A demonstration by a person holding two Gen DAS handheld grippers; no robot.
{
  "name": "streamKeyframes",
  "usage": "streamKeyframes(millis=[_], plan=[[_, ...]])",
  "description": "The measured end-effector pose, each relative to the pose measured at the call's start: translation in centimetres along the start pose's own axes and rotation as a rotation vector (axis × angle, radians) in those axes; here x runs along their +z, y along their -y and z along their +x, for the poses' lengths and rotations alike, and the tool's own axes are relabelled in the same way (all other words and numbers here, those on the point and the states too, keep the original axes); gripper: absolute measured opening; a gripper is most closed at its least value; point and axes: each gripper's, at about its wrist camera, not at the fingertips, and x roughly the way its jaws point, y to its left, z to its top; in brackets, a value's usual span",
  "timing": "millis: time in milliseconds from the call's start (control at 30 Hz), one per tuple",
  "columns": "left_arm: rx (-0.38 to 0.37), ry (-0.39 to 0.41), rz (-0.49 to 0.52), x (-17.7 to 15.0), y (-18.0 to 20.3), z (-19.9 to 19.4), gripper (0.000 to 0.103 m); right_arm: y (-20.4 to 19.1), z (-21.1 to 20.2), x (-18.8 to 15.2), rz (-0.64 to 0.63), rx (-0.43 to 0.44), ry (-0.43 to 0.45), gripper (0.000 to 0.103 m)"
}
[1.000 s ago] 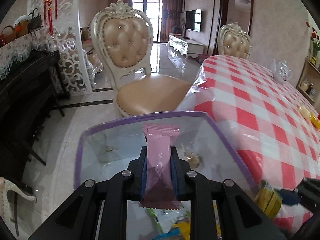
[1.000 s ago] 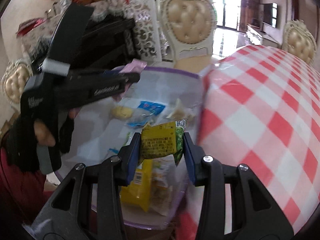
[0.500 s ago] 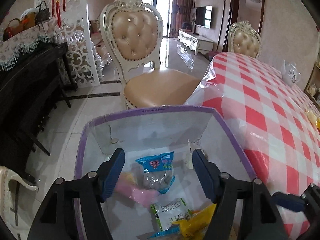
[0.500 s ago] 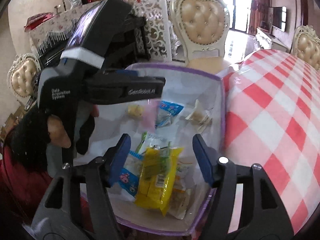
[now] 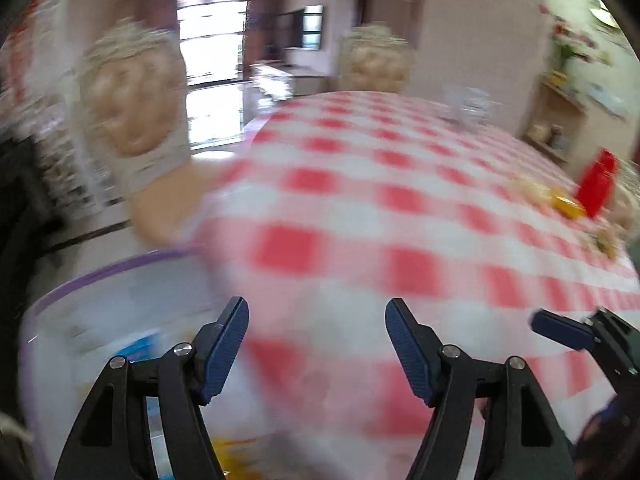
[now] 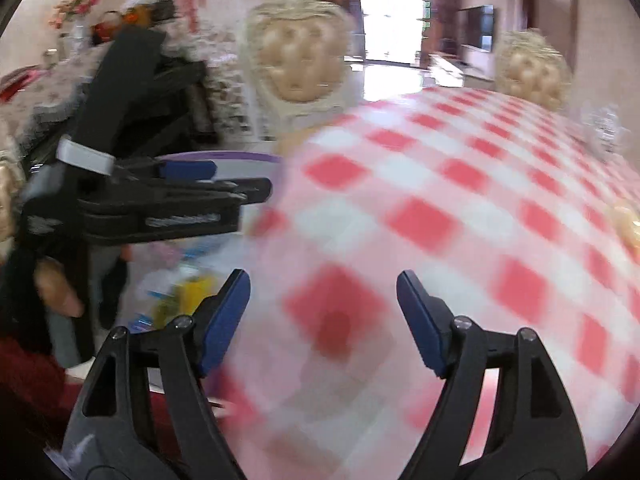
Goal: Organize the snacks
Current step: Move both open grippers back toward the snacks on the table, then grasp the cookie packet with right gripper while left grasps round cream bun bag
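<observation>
Your left gripper [image 5: 316, 344] has its two blue-padded fingers spread wide with nothing between them, and your right gripper [image 6: 324, 316] is spread just as wide and also holds nothing. Both views are smeared by motion blur, so small details are hard to read. Both grippers hang over the near edge of the table with the red-and-white checked tablecloth [image 5: 400, 208]. The clear storage bin with the purple rim [image 5: 120, 264] sits low at the left, just beside the table's edge; inside it you can make out a blue wrapper and a yellow snack packet [image 6: 196, 292], but blur prevents a count of the snacks. On the far right of the cloth lie a few more yellowish snacks [image 5: 560, 202] next to one red container [image 5: 598, 188]. Two cream tufted chairs [image 6: 298, 64] stand behind the table. A glass teapot [image 5: 470, 104] stands toward the far edge.
</observation>
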Motion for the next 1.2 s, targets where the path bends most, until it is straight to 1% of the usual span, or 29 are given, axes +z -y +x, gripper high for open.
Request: streamKeyframes(millis=[33, 100, 167, 233, 300, 367, 433, 467, 533, 567, 667, 767, 800, 867, 933, 967, 1000, 1033, 1067, 1100, 1167, 1200], plan=[[-0.058, -0.004, 0.024, 0.7, 2.7, 0.8, 0.075, 1.8, -0.7, -0.4, 0.021, -0.029, 0.007, 0.079], [-0.148, -0.024, 0.054, 1.7, 6.5, 2.1, 0.078, 6.4, -2.3, -1.3, 0.086, -0.116, 0.019, 0.081], [-0.251, -0.064, 0.084, 2.8, 11.0, 4.0, 0.078, 11.1, -3.8, -2.5, 0.163, -0.202, 0.024, 0.082], [-0.328, -0.098, 0.102, 3.6, 15.1, 6.1, 0.078, 15.8, -5.1, -3.7, 0.246, -0.286, 0.017, 0.082], [-0.373, -0.113, 0.123, 4.4, 19.4, 8.2, 0.078, 21.2, -6.7, -5.4, 0.359, -0.39, 0.013, 0.082], [-0.407, -0.117, 0.128, 5.3, 22.5, 9.8, 0.078, 26.6, -8.5, -7.1, 0.48, -0.471, 0.017, 0.082], [-0.433, -0.125, 0.115, 6.1, 25.0, 11.2, 0.078, 30.9, -10.1, -8.7, 0.601, -0.5, 0.034, 0.082], [-0.442, -0.123, 0.107, 6.7, 26.2, 11.8, 0.078, 33.4, -11.2, -9.9, 0.673, -0.528, 0.046, 0.082], [-0.448, -0.1, 0.089, 7.9, 28.2, 13.1, 0.078, 36.4, -12.2, -11.0, 0.746, -0.564, 0.048, 0.082], [-0.45, -0.092, 0.082, 8.3, 28.7, 13.7, 0.078, 38.2, -12.5, -11.4, 0.783, -0.568, 0.048, 0.082], [-0.462, -0.079, 0.073, 9.5, 30.5, 15.4, 0.079, 40.9, -12.1, -11.3, 0.817, -0.576, 0.031, 0.082], [-0.449, -0.062, 0.085, 10.7, 31.6, 16.9, 0.08, 42.5, -10.7, -10.5, 0.808, -0.564, 0.006, 0.082], [-0.441, -0.059, 0.097, 10.9, 31.9, 17.4, 0.081, 42.9, -10.0, -10.1, 0.799, -0.561, -0.003, 0.082], [-0.387, -0.045, 0.14, 11.5, 32.7, 18.4, 0.081, 43.4, -8.0, -9.2, 0.765, -0.553, -0.044, 0.082], [-0.371, -0.042, 0.166, 12.6, 33.6, 19.7, 0.082, 44.0, -6.3, -8.7, 0.732, -0.561, -0.109, 0.083], [-0.364, -0.05, 0.178, 13.0, 34.0, 20.2, 0.082, 44.2, -5.9, -9.0, 0.717, -0.574, -0.116, 0.083], [-0.348, -0.053, 0.198, 13.6, 34.6, 20.9, 0.082, 44.2, -5.7, -9.0, 0.707, -0.583, -0.127, 0.079], [-0.334, -0.047, 0.213, 14.0, 35.0, 21.4, 0.082, 44.1, -5.8, -9.0, 0.702, -0.599, -0.131, 0.064], [-0.313, -0.039, 0.234, 14.4, 35.6, 21.9, 0.082, 43.8, -6.0, -9.1, 0.696, -0.618, -0.128, 0.046], [-0.291, -0.041, 0.263, 14.9, 36.2, 22.6, 0.083, 43.6, -6.2, -9.2, 0.688, -0.628, -0.129, 0.038], [-0.269, -0.067, 0.323, 15.5, 37.1, 24.0, 0.083, 43.3, -6.3, -9.3, 0.673, -0.636, -0.135, 0.038], [-0.265, -0.07, 0.345, 15.7, 37.4, 24.5, 0.086, 43.1, -6.3, -9.3, 0.667, -0.636, -0.136, 0.038]])
